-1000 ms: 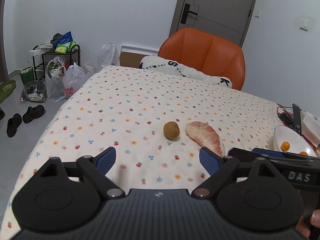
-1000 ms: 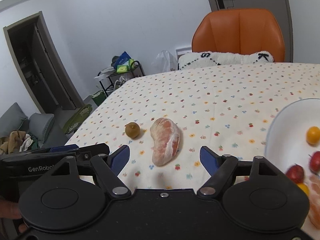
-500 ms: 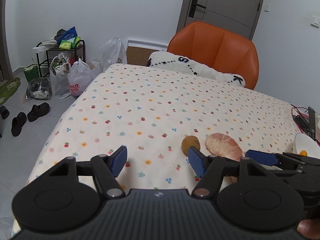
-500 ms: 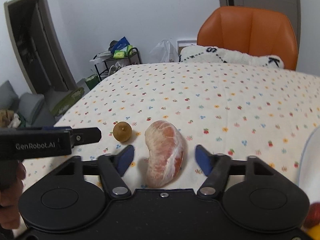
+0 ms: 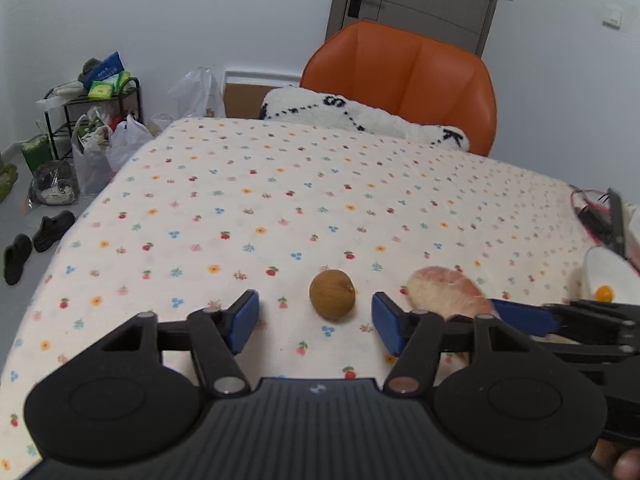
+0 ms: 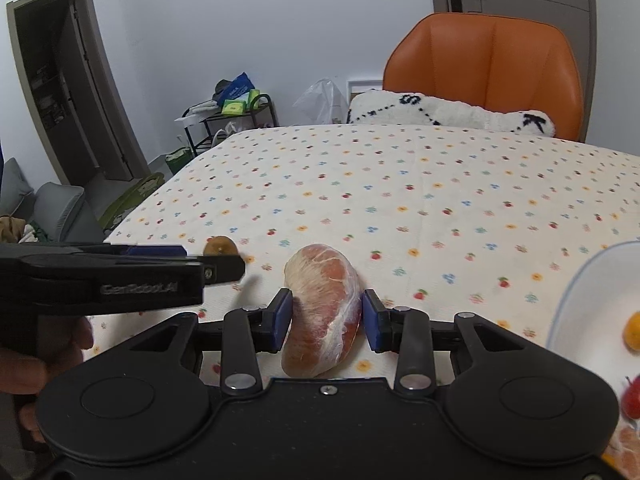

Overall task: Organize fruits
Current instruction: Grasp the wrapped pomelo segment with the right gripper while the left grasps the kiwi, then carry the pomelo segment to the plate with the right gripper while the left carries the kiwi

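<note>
Through the left wrist camera we see our left gripper [image 5: 316, 318] with its blue-padded fingers [image 5: 244, 316] spread wide, holding nothing. The small round brown fruit [image 5: 332, 295] sits on the flower-printed cream tablecloth [image 5: 240, 220] just ahead of the gap between the pads, touching neither. To its right lies the peeled pink pomelo segment [image 5: 444, 290], partly hidden behind our right gripper [image 5: 528, 316], which reaches in from the right edge. Farther right, a white bowl [image 5: 600, 272] holds a small orange fruit [image 5: 604, 292]. An orange padded chair [image 5: 400, 76] with a white fluffy cushion [image 5: 360, 118] stands at the far side of the table.

Through the right wrist camera, the right gripper [image 6: 326, 318] has its blue pads [image 6: 282, 314] narrowed around the pomelo segment [image 6: 324, 304]. Both pads sit right at the segment's flanks, which still rests on the tablecloth [image 6: 400, 184]; we cannot tell whether they are pressing firmly or merely touching. The left gripper [image 6: 176, 258] juts in from the left, held by a hand [image 6: 24, 364], and the brown fruit [image 6: 219, 246] peeks out just behind its tip. At the right edge the white bowl's rim [image 6: 560, 312] shows, with an orange fruit [image 6: 633, 330] and a red fruit [image 6: 631, 400] inside.
</note>
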Motion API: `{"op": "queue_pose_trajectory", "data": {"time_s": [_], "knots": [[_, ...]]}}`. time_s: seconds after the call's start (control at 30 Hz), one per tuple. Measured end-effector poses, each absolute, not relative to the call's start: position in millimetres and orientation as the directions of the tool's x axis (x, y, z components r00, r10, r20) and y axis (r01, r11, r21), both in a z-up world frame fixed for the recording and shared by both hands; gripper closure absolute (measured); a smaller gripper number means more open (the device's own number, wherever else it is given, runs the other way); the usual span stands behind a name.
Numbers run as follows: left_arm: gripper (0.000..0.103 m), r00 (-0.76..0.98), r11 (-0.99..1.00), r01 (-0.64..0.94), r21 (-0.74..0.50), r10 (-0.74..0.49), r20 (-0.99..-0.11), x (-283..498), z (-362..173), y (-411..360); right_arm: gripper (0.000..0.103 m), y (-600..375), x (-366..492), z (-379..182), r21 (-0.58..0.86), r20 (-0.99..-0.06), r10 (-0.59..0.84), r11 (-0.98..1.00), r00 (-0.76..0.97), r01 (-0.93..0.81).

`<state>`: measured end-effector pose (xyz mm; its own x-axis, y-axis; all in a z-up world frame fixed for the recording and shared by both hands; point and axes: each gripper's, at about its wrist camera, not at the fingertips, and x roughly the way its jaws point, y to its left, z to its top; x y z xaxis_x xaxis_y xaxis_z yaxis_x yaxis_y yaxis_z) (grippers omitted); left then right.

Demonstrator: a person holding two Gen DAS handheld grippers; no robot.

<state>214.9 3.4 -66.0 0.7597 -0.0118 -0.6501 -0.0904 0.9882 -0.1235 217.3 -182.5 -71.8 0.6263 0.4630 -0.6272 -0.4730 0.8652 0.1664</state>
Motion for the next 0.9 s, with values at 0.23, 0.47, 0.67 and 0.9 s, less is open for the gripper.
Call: {"op": "queue_pose_trajectory", "data": {"time_s": [0.23,0.47,0.67,0.9], "knots": [[0.08,0.764,0.989,-0.085,-0.125,-0.016,-0.646,217,-65,-1,0.067,-194,212,-69,0.175,-0.615,0.457,0.874,0.642,-0.453],[0.08,0.775,0.986,-0.092,-0.137,-0.015,-0.632,206,-57,-3,0.068,-200,205,-58,0.184,-0.581,0.474,0.868,0.662,-0.461],[0.08,0.799,0.988,-0.068,-0.136,-0.028,-0.601,193,-42,-13,0.068,-211,196,-47,0.191,-0.546,0.479,0.87,0.688,-0.454],[0.08,0.816,0.989,-0.019,-0.146,-0.069,-0.574,182,-28,-35,0.068,-235,183,-33,0.197,-0.503,0.458,0.887,0.733,-0.419]]}}
